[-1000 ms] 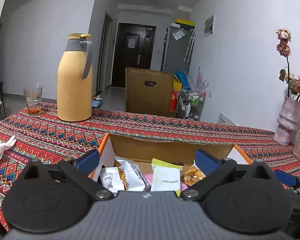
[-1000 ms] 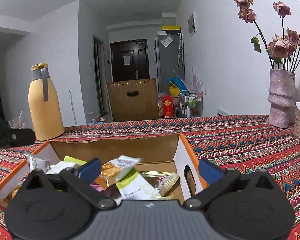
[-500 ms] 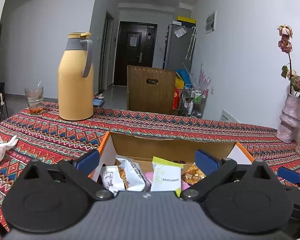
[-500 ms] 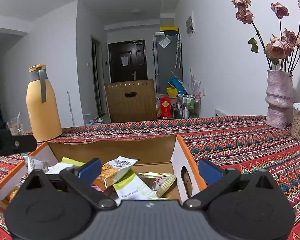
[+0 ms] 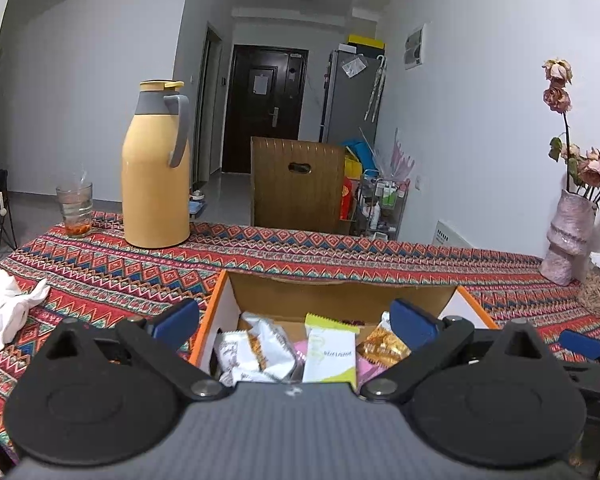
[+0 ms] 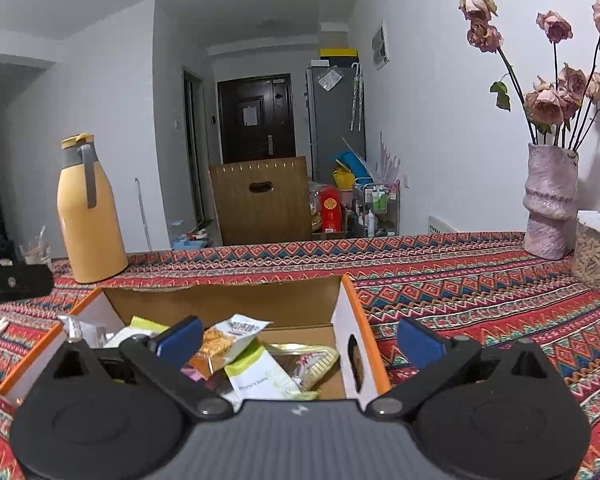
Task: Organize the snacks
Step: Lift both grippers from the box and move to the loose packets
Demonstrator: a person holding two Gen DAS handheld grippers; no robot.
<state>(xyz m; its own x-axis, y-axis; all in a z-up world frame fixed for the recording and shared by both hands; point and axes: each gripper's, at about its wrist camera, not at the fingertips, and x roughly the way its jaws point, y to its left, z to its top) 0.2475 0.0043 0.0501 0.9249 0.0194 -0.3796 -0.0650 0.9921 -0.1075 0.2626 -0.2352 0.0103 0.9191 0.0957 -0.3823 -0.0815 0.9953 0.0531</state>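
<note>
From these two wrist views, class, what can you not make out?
- Cardboard box: near wall and floor, hidden by the left hand-held gripper body.
- White-green packet: print too small.
- Box's left end, right wrist view: behind the right hand-held gripper.

Each handheld tool is built alike: the left gripper (image 5: 294, 322) and the right gripper (image 6: 300, 338) have a grey ribbed body with a small pale mark at its centre. Two round matte-black discs flank it. Black link arms, pinned by silver screws, run forward to blue fingertips (image 6: 180, 336).
</note>
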